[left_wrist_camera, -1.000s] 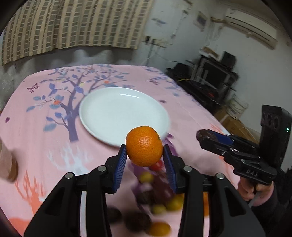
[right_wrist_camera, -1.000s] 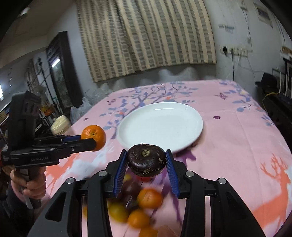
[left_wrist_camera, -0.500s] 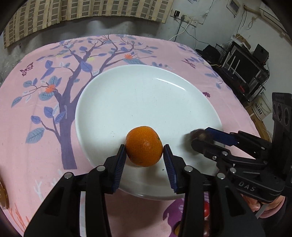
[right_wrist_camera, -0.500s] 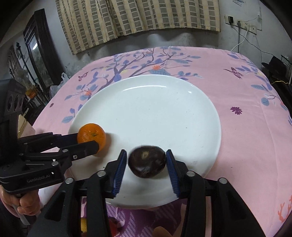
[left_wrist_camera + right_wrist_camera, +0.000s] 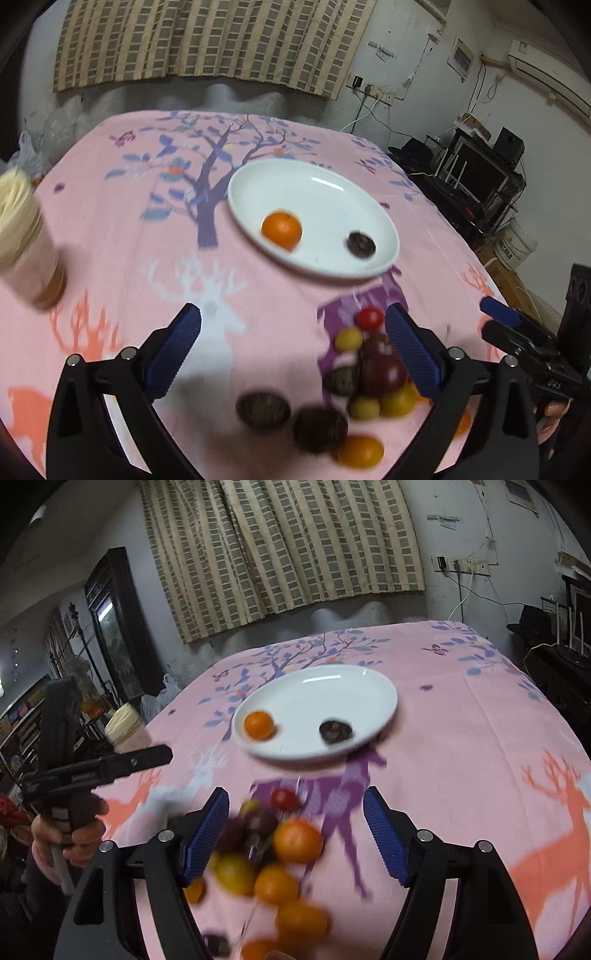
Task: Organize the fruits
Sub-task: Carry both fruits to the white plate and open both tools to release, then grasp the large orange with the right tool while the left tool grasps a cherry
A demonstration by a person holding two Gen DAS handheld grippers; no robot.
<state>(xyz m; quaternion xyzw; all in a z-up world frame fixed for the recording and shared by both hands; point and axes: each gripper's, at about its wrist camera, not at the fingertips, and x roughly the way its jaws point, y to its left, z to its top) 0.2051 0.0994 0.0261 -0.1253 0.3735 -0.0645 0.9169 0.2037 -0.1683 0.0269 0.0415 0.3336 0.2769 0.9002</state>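
White plate (image 5: pixel 332 184) holds orange (image 5: pixel 281 229) & dark fruit (image 5: pixel 361 244). Left gripper (image 5: pixel 291 339), right gripper (image 5: pixel 295 823): jaws opening, nothing pinched. Only right view shows hand (image 5: pixel 70 838) w/ left tool.

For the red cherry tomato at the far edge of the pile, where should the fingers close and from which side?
Grip the red tomato across its widest middle, coming down from above on the plate side. It is small, round and smooth, so pads off centre would likely squeeze it out. Only its far side faces bare cloth; other fruits crowd its near side.
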